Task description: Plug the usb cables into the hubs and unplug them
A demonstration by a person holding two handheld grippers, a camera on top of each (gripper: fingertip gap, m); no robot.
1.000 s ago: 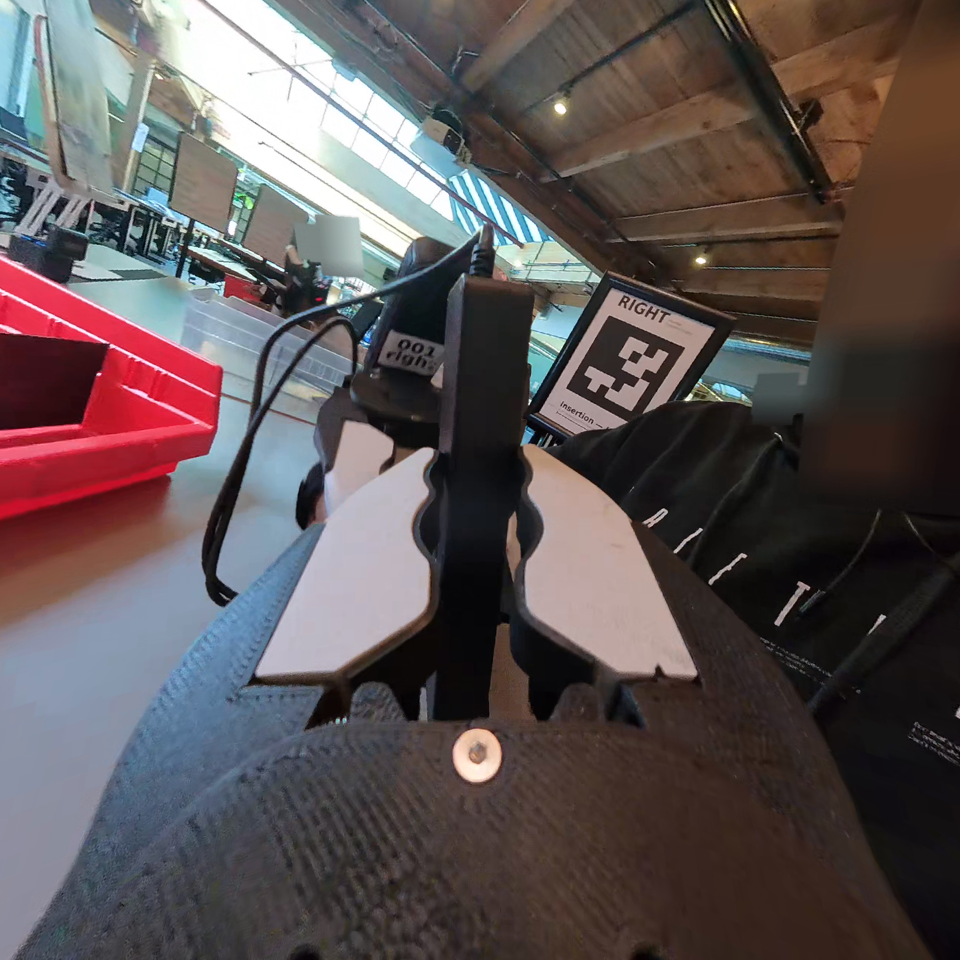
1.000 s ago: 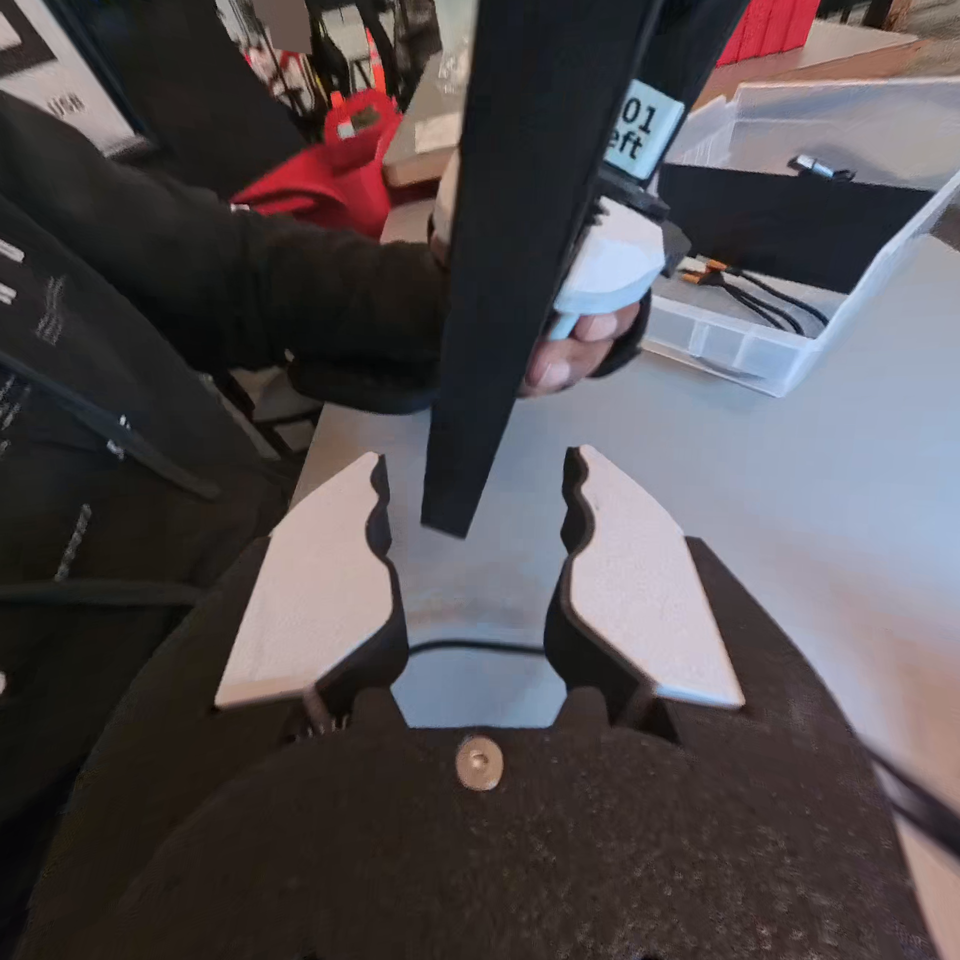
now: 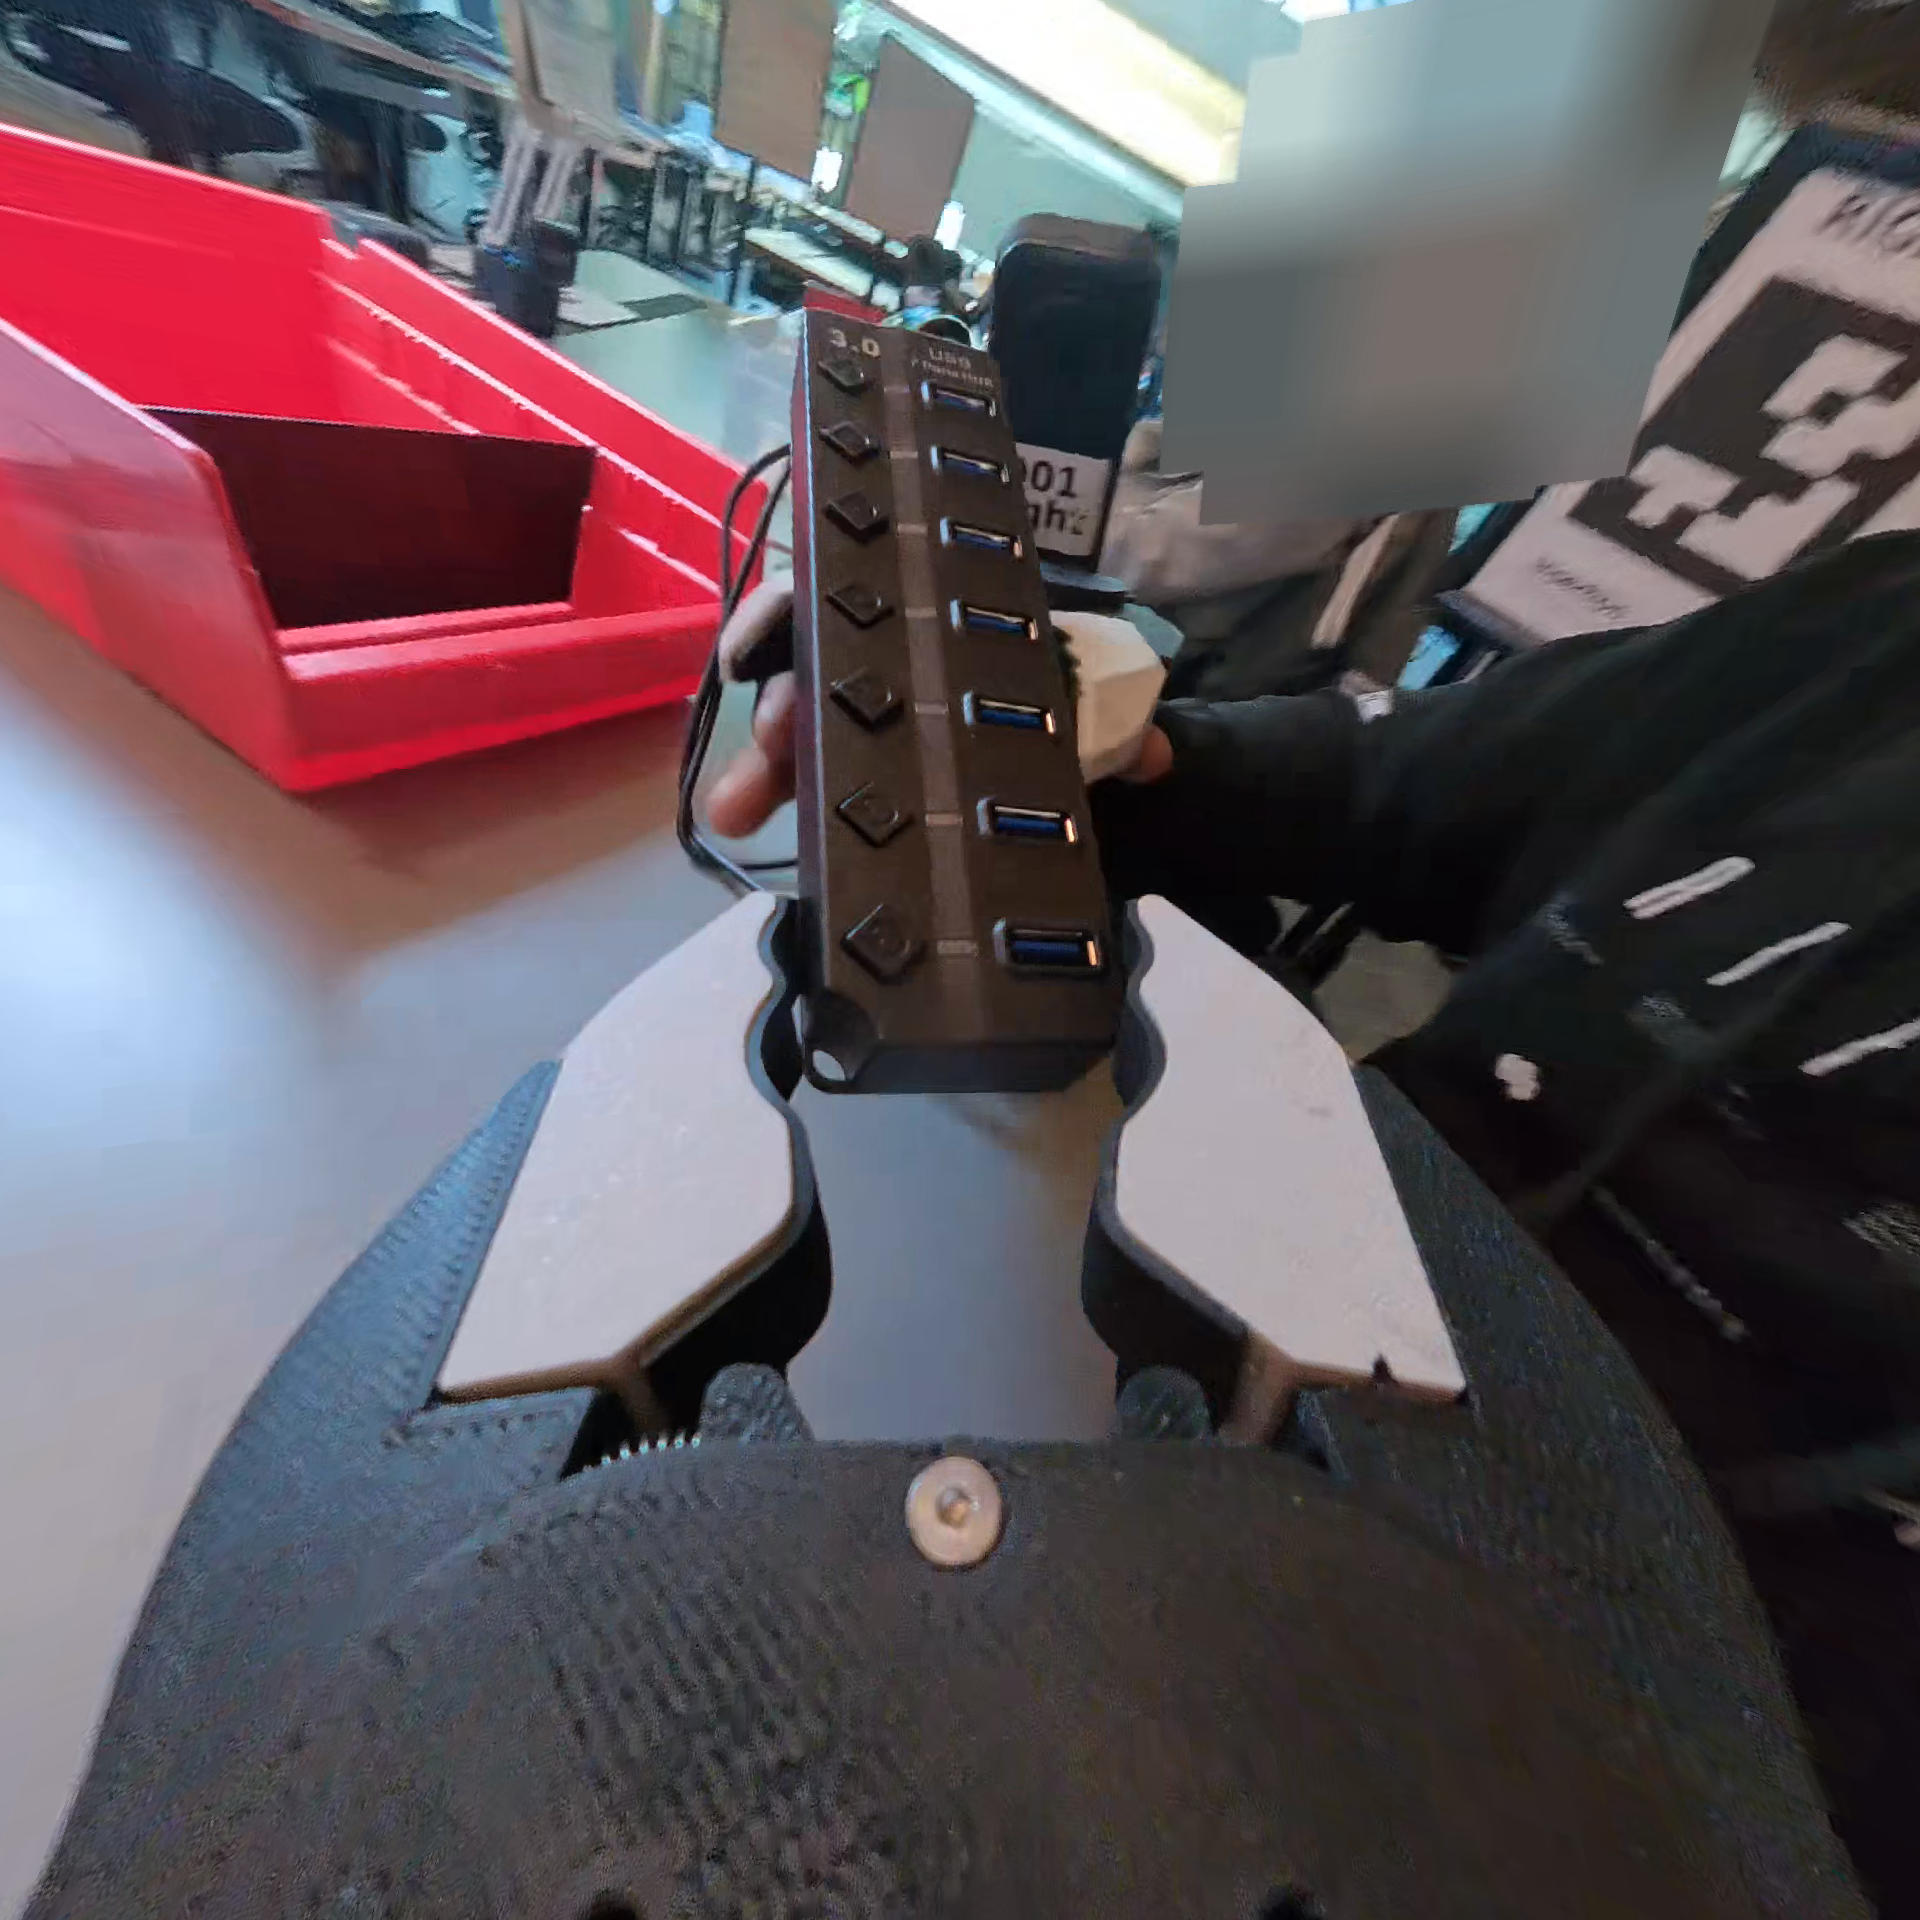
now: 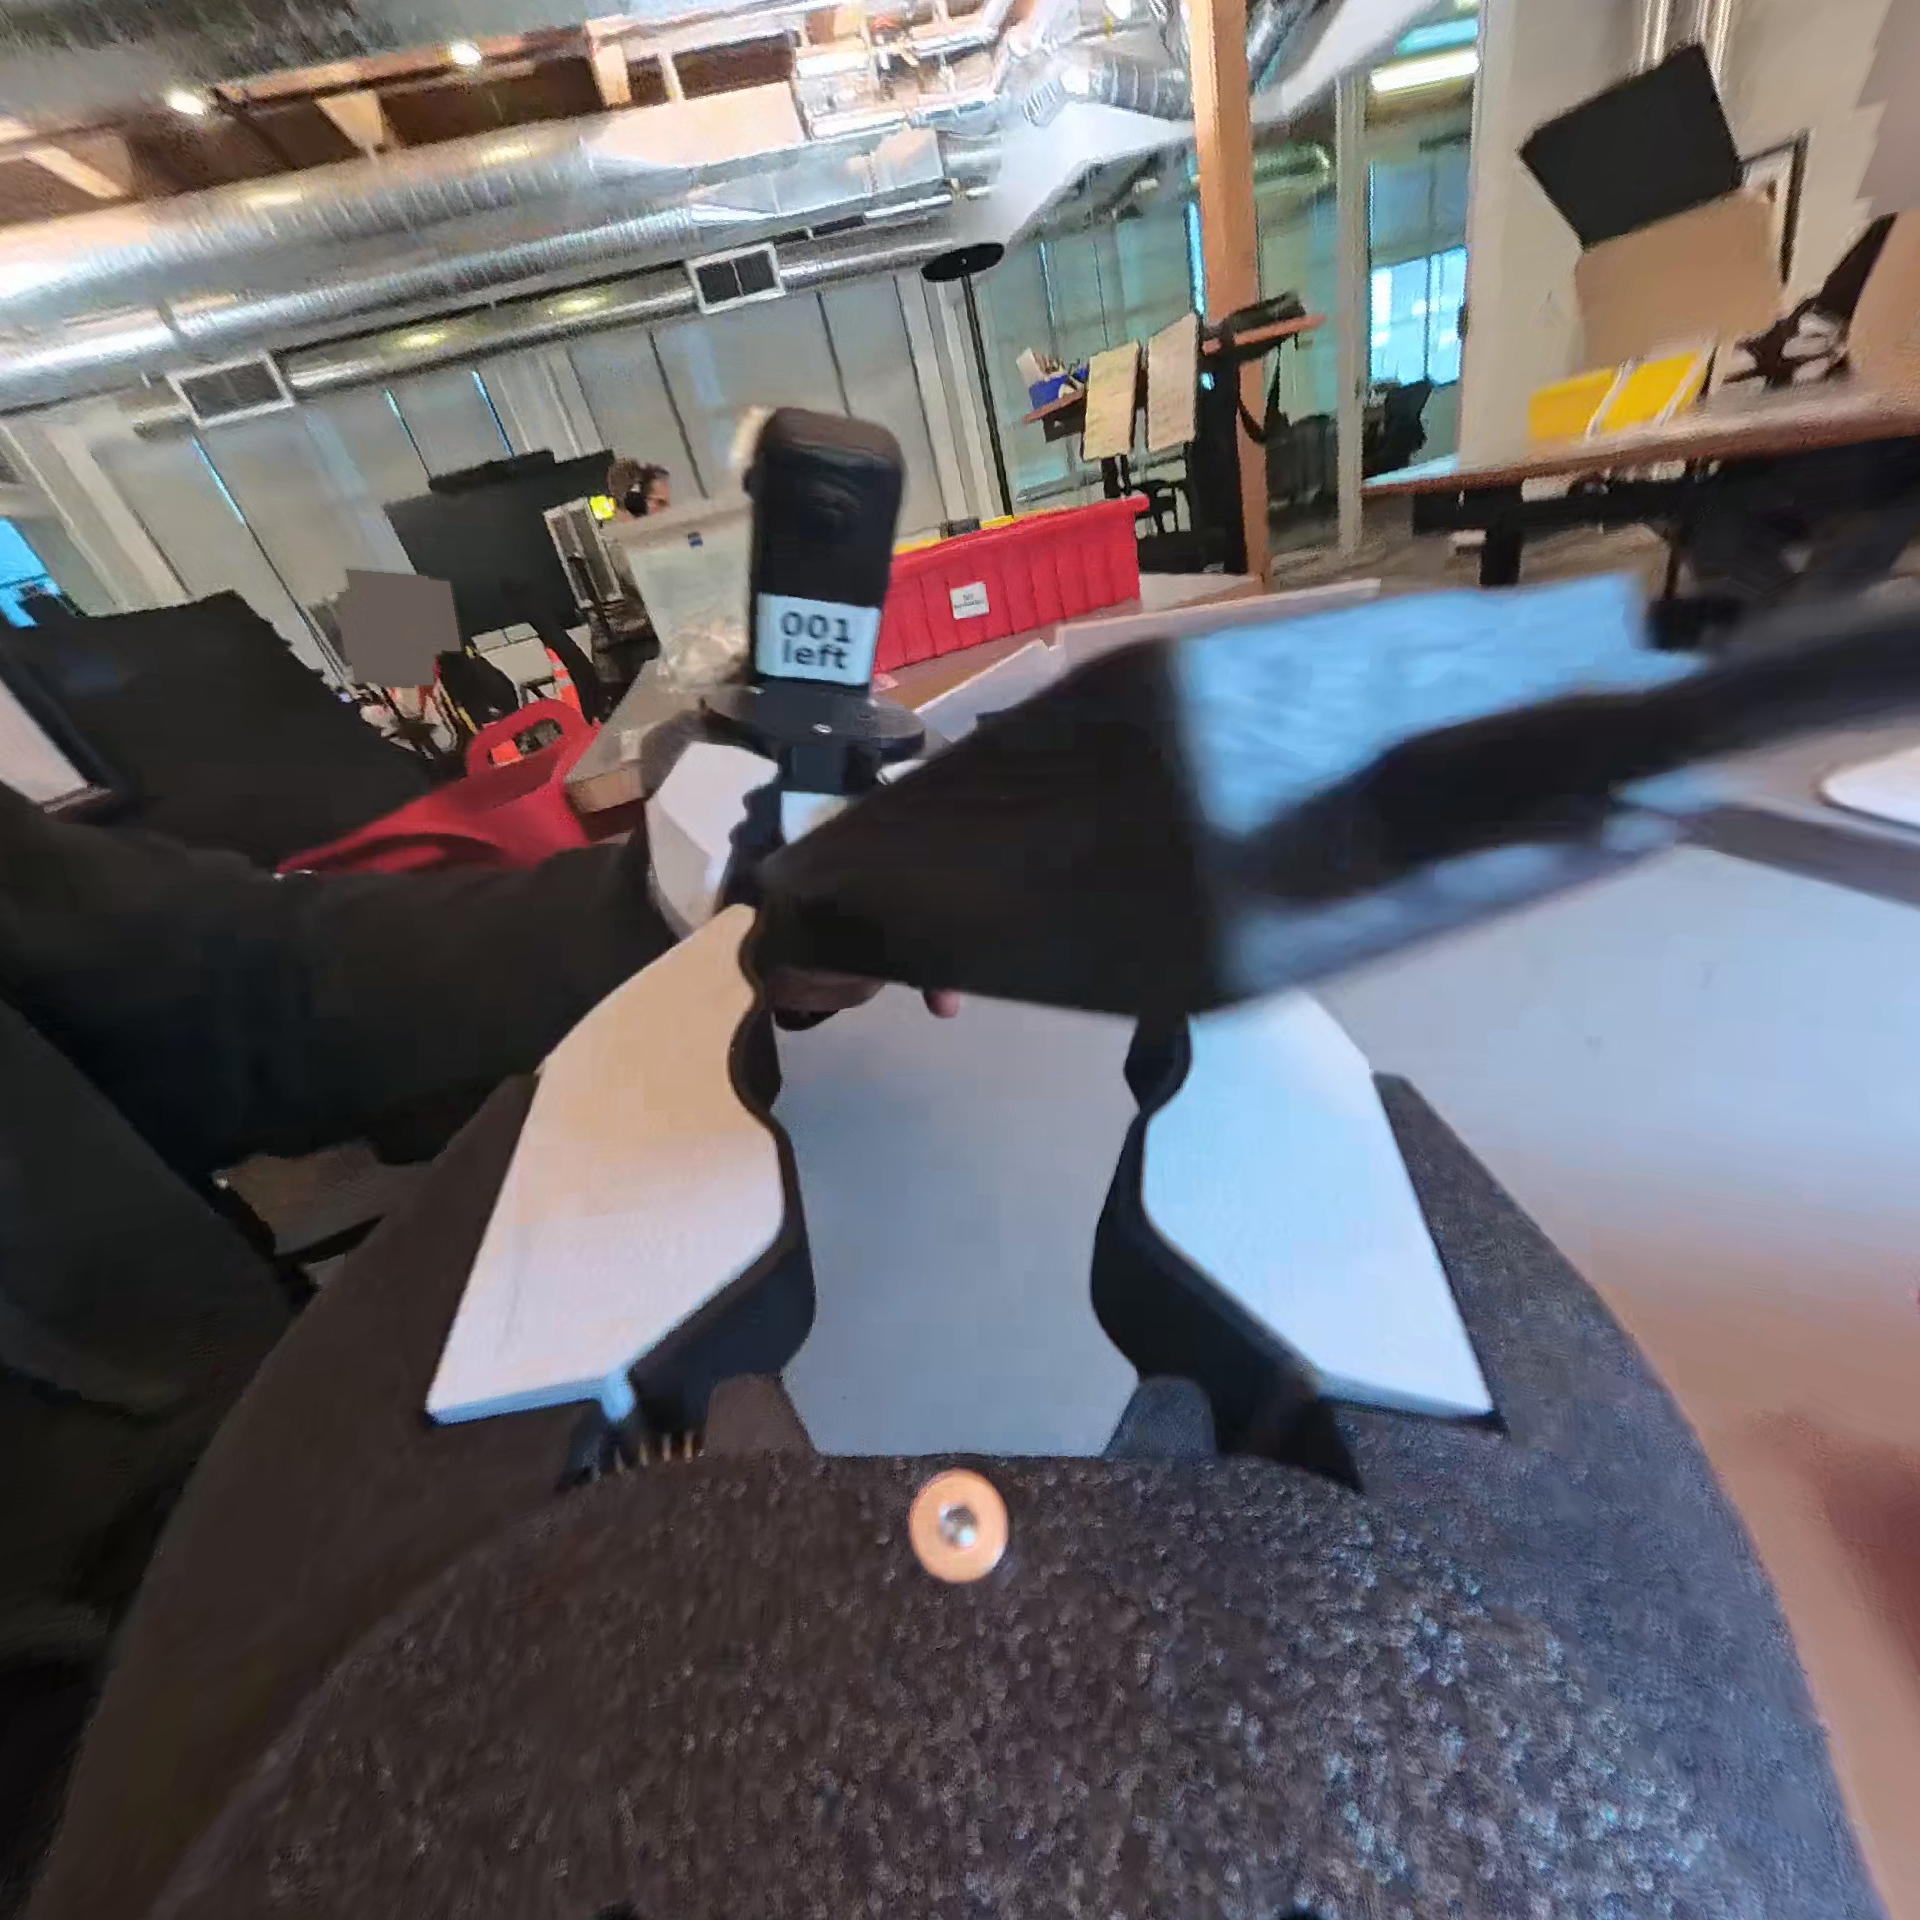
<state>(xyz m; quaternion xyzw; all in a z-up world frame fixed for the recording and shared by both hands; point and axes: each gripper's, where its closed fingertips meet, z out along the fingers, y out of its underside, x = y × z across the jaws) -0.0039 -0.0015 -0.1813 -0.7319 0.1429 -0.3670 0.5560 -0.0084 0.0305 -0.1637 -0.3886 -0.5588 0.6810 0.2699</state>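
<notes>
Seven-port hub (image 3: 940, 707) gripped at its near end by left tool (image 3: 951, 987), frame centre; right tool (image 4: 951, 997) spread wide beneath blurred hub; red bin (image 3: 343, 499) upper left on bench (image 3: 239, 1039).

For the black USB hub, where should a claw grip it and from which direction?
Grip the USB hub across its two long narrow edges at the near end, as the left claw does now, coming from that end, which probably leaves the row of ports on the face clear.

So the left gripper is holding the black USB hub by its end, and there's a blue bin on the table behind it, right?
Not quite: the bin is red, as the left wrist view shows. The left gripper does hold the black USB hub by its end.
</notes>
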